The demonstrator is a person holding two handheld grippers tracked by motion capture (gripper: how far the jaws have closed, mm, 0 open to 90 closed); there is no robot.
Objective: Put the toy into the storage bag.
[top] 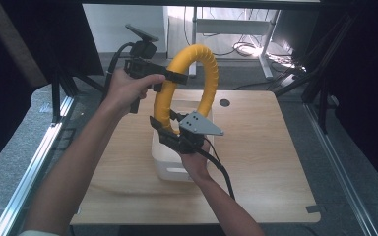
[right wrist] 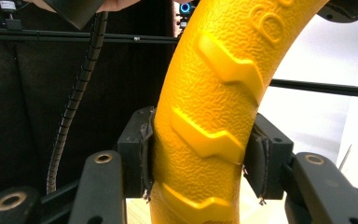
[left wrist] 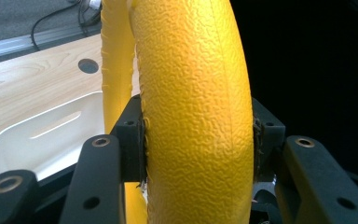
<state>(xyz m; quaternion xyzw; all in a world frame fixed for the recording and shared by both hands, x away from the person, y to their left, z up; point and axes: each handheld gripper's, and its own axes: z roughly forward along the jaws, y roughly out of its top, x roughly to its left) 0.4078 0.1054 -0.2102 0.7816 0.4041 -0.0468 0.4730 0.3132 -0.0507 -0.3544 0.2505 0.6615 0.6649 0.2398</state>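
A thick yellow ring with a pebbled surface and raised tread marks (top: 197,64) is held upright in the air over a white bin (top: 170,169) on the wooden table (top: 261,162). My left gripper (top: 170,77) is shut on the ring's upper left side; its pads squeeze the ring (left wrist: 196,112) from both sides. My right gripper (top: 163,129) is shut on the ring's lower left end, just above the bin, and the ring (right wrist: 209,121) stands between its pads with the zigzag treads facing the camera.
The white bin (left wrist: 42,135) is an open tub with a slot handle, below the ring at the table's middle. A round cable hole (top: 224,103) lies at the table's far side. Black frame posts and metal rails stand along both sides; cables lie on the floor beyond.
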